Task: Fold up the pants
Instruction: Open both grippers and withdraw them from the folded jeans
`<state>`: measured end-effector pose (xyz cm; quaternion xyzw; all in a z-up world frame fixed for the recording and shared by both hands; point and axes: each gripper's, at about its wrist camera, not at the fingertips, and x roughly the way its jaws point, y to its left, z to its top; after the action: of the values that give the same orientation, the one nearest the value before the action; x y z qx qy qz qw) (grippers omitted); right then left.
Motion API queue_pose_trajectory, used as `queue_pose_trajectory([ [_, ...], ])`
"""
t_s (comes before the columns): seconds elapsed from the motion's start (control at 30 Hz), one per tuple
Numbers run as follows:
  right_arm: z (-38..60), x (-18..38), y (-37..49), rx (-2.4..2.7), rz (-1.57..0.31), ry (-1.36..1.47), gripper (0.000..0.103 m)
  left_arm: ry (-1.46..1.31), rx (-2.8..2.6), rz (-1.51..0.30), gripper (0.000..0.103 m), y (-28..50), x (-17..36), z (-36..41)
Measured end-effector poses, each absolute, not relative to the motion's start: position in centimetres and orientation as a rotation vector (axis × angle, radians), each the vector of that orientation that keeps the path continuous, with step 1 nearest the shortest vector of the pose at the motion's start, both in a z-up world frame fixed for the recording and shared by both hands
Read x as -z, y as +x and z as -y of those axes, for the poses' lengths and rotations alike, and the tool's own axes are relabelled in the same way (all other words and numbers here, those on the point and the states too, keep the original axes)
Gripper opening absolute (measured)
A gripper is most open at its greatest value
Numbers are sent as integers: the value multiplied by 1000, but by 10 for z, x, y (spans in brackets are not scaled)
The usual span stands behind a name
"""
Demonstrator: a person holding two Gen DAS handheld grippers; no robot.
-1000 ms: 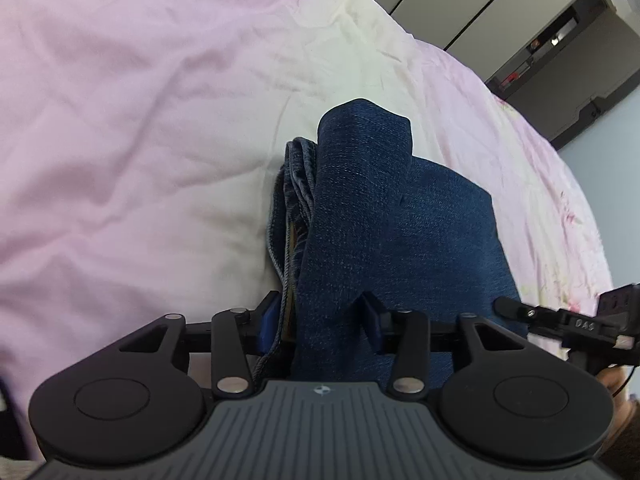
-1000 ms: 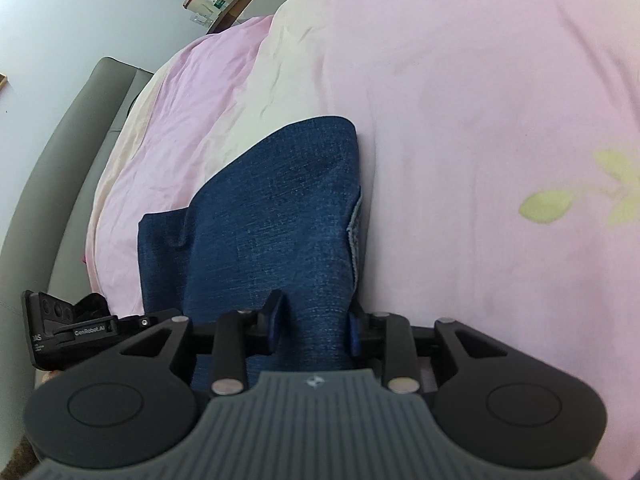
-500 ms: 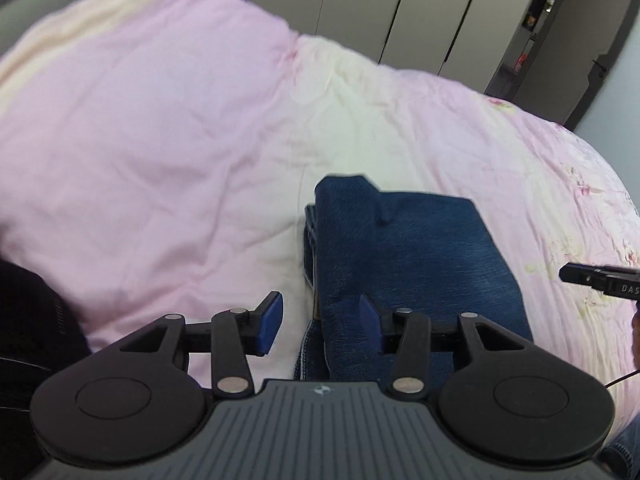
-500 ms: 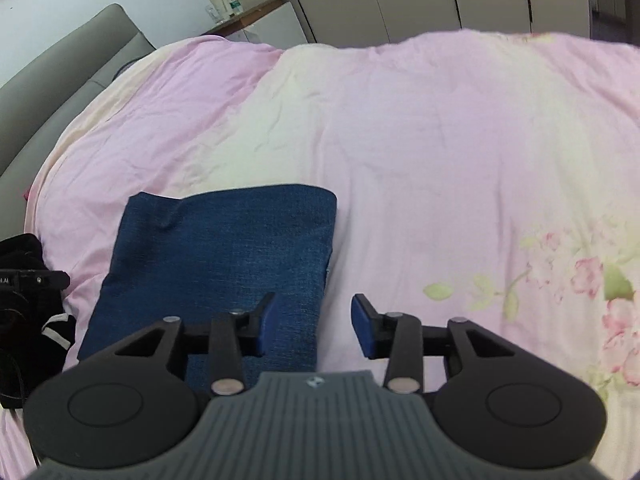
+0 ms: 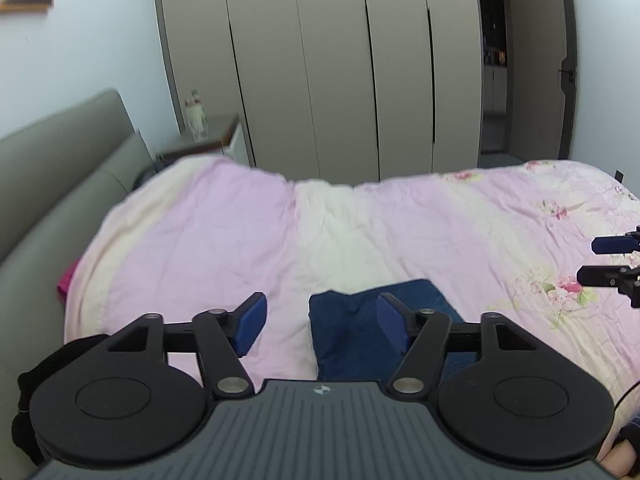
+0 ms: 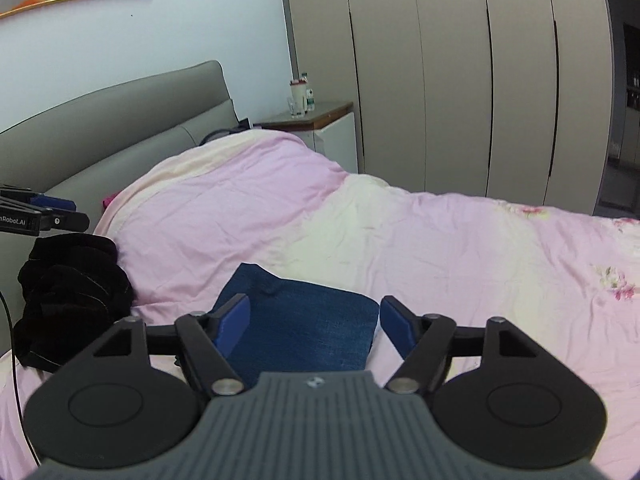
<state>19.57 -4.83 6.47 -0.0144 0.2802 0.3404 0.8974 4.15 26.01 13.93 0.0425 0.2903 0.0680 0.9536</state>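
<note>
Pants (image 6: 304,328) are down on the bed (image 6: 440,248), folded into a compact blue denim rectangle, lying flat on the pink/cream quilt near the front edge. Edges look roughly stacked; one small pucker near the far edge, otherwise flat.

Left gripper (image 5: 318,322): fingers spread wide, just been opening, nothing between them. Bundle sits below and behind, clear of the pads. Right gripper (image 6: 314,322): same, fingers just been opening, spread, empty; denim shows through the gap but lies on the bed, no contact.

Why it looks like this, imo: both tools are up off the bed and angled over the bundle w/ fingers released bc the last fold is laid and there's nothing left to hold. Spread fingers = clean let-go, no snagging a layer on the way off.

Each gripper shows at the edge of the other's view, so the two sit side by side, apart.

Black clothing heap (image 6: 72,296) sits to the left near the headboard (image 6: 120,128), apart from the pants, not involved.

Task reads as basically done. Only risk: top layer relaxing open.
</note>
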Motion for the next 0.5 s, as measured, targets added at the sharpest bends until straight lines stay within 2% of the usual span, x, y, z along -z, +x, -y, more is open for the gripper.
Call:
queue_pose_trajectory([
  [0.2, 69, -68, 124, -641, -489, 4, 87, 75, -235, -460, 90, -1, -127, -207],
  [0.5, 89, -41, 61, -499, -403, -15, 98, 12, -243, -461, 90, -21, -83, -145],
])
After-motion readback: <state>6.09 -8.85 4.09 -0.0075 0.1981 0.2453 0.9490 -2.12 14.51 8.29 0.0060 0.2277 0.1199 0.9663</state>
